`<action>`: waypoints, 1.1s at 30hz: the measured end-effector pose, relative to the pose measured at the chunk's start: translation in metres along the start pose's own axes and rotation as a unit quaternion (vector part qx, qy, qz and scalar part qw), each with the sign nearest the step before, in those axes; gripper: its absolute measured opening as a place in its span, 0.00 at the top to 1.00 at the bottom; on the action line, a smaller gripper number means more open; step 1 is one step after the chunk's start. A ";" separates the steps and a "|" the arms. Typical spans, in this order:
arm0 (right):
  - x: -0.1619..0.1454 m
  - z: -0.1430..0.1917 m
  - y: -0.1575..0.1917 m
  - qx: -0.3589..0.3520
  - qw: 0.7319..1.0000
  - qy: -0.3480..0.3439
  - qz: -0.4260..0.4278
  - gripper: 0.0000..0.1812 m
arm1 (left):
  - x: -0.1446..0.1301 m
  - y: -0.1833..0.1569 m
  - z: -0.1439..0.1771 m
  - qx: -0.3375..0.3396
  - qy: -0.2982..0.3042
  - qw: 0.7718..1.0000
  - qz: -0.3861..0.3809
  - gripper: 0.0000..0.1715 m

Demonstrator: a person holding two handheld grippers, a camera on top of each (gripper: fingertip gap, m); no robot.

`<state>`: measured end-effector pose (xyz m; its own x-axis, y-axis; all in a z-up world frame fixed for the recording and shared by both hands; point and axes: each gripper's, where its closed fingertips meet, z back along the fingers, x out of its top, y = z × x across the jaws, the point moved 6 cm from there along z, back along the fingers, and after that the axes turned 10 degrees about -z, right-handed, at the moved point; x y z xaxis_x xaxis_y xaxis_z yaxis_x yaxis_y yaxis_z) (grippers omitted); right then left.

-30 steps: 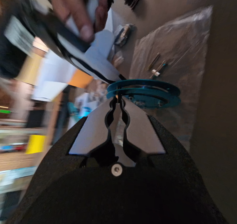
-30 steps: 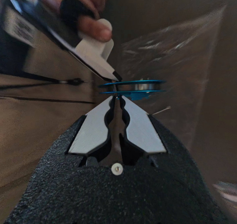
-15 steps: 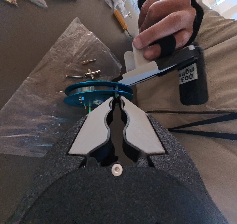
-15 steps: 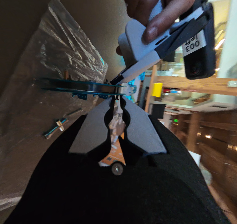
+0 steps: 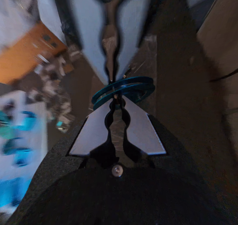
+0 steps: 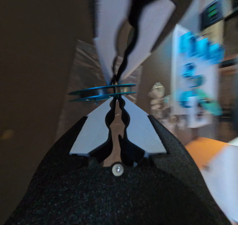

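Pinching the blue double-disc spool [image 5: 123,90] from opposite rims, we hold it aloft between our left tool [image 5: 116,96] and right tool [image 6: 116,98], both clamped; since half a second ago both views have swung, blurring everything behind.

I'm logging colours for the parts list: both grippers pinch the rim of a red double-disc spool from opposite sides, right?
Not red: the double-disc spool is blue-teal, as the left wrist view shows. The rest holds: the left gripper and right gripper pinch its rim from opposite sides.
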<state>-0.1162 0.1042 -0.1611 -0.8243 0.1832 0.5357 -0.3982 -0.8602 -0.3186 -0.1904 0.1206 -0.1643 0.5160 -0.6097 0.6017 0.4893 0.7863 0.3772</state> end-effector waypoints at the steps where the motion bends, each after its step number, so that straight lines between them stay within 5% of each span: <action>1: 0.000 0.001 -0.002 0.062 0.997 0.009 -0.050 0.99 | 0.004 -0.008 -0.001 0.047 0.020 0.997 -0.065 0.98; 3: -0.002 0.001 -0.007 0.173 0.974 0.034 -0.144 0.99 | 0.010 -0.023 -0.004 0.133 0.054 0.975 -0.167 0.98; 6: -0.007 -0.005 -0.019 0.309 0.903 0.091 -0.285 0.99 | 0.012 -0.030 -0.010 0.242 0.112 0.929 -0.258 0.98; 11: -0.020 -0.022 -0.028 0.511 0.693 0.181 -0.474 0.99 | 0.007 -0.032 -0.019 0.382 0.186 0.815 -0.393 0.99; 13: -0.024 -0.025 -0.025 0.561 0.631 0.185 -0.502 0.99 | 0.007 -0.037 -0.021 0.402 0.184 0.801 -0.403 0.99; 14: -0.024 -0.024 -0.023 0.567 0.628 0.184 -0.500 0.98 | 0.008 -0.038 -0.021 0.398 0.176 0.809 -0.395 0.98; 18: -0.023 -0.018 -0.022 0.532 0.704 0.160 -0.442 0.98 | 0.012 -0.035 -0.019 0.360 0.138 0.863 -0.325 0.98; 21: -0.018 -0.008 -0.019 0.429 0.839 0.100 -0.320 0.98 | 0.014 -0.025 -0.012 0.249 0.071 0.952 -0.166 0.98; 24: -0.015 0.003 -0.010 0.235 0.962 0.040 -0.131 0.93 | 0.009 -0.010 -0.006 0.103 0.016 0.995 0.012 0.98; 28: -0.016 0.004 0.009 -0.009 0.999 0.002 0.040 0.85 | 0.003 0.005 -0.003 -0.103 -0.042 0.969 0.222 0.98; 33: -0.018 -0.003 0.027 -0.197 0.964 -0.005 0.181 0.86 | -0.004 0.015 -0.011 -0.268 -0.081 0.875 0.394 0.98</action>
<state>-0.1133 0.0790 -0.1818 -0.9346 -0.1008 0.3410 -0.2092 -0.6194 -0.7567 -0.1775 0.1337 -0.1686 0.7563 0.1574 0.6350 0.3087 0.7699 -0.5585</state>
